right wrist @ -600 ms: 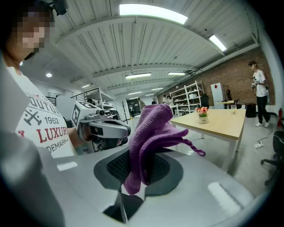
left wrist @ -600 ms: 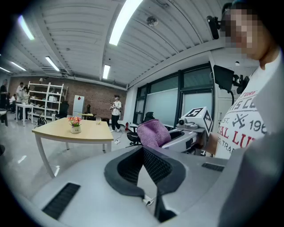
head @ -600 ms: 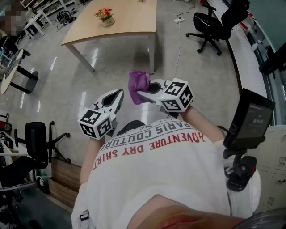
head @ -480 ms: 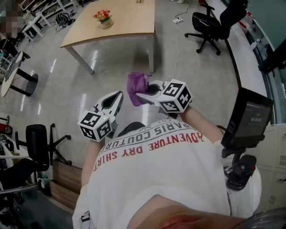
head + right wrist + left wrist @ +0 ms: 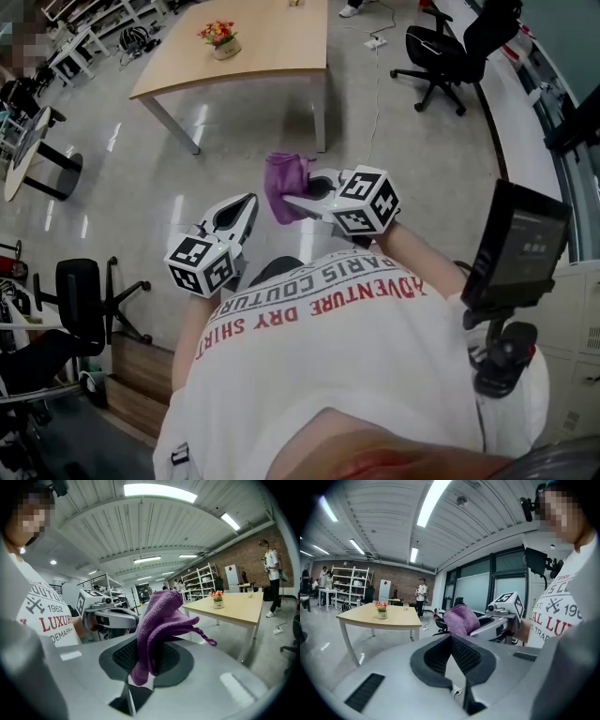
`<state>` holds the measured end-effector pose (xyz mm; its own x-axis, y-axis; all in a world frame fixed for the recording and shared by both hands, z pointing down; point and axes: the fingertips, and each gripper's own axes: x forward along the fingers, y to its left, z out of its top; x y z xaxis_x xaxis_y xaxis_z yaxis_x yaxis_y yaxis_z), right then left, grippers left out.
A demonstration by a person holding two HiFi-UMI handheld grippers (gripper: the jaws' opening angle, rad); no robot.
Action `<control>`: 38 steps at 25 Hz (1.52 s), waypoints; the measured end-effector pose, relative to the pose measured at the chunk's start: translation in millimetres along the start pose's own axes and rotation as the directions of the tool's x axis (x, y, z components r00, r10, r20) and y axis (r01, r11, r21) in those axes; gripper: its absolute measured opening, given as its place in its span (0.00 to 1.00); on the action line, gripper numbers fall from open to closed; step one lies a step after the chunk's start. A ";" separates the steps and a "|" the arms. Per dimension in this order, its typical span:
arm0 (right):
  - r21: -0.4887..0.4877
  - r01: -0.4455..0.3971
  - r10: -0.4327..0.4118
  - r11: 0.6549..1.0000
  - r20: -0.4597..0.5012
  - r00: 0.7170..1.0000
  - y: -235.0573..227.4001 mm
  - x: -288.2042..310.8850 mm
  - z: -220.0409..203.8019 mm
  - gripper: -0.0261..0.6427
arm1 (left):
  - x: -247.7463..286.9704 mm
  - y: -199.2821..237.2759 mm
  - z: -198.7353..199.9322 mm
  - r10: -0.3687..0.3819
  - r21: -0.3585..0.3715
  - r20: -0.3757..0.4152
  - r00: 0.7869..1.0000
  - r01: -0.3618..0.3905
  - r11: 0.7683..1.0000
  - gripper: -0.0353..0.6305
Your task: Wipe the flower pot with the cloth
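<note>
1. Head view: from where I stand, the person is out on the open floor, well apart from the table. The flower pot sits on it near a far corner. The right gripper carries the purple cloth, and the left gripper hangs just beside it with nothing in it. I'd say no wiping has begun, so the whole walk is ahead. A cable lies on the floor by the table and could catch a foot.

2. Left gripper view: the left gripper's jaws are pressed together with nothing between them. The flower pot shows small and distant on the table. The pot looks light to me. If this claw arrives closed, nothing braces the pot, and a sideways rub could slide it along the tabletop or tip it over, flowers and all.

3. Right gripper view: the right gripper's jaws are clamped on the cloth. Most of it is bunched up above the pads, and a short tail hangs below them. The bite seems to be on a fold rather than on the bulk. My guess is that dragging the cloth firmly across the pot could pull it free. A thin loop dangles from one corner and could snag in the flowers and tug the pot along.
</note>
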<state>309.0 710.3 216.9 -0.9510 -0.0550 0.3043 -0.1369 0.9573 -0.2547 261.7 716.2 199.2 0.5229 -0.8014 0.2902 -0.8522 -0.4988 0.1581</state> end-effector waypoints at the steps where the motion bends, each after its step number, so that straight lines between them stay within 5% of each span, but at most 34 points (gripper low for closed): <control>1: 0.001 -0.004 0.004 1.000 -0.001 1.000 1.2 1.2 -0.4 0.12 | -0.4 0.2 -0.2 -0.001 0.001 0.000 1.000 0.001 1.000 0.05; 8: -0.007 -0.012 0.012 1.000 -0.014 1.000 0.7 -8.3 -6.2 0.12 | 8.9 -6.0 -0.4 -0.019 -0.004 0.017 1.000 0.019 1.000 0.06; 15: 0.032 0.102 -0.103 0.994 0.031 0.994 -20.0 -36.4 -8.4 0.12 | 37.7 -16.4 2.8 -0.119 0.035 -0.004 0.993 0.120 0.992 0.05; 22: 0.085 0.143 -0.148 0.986 0.052 0.988 -59.1 -32.6 -2.2 0.12 | 57.2 5.7 0.7 -0.143 0.045 -0.042 0.989 0.145 0.988 0.06; 28: 0.095 0.122 -0.124 0.988 0.015 0.992 -114.7 35.9 1.9 0.12 | 75.2 92.4 -2.3 -0.105 -0.008 -0.032 0.994 0.105 0.994 0.05; 38: 0.193 0.150 -0.138 0.970 -0.075 0.988 -299.6 200.9 59.2 0.12 | 168.8 342.5 16.2 -0.117 -0.124 -0.078 0.990 0.107 0.986 0.05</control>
<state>142.6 395.7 300.1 -0.8996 -0.1652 0.4042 -0.3288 0.8653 -0.3783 58.4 404.7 287.0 0.6160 -0.7094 0.3425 -0.7871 -0.5366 0.3042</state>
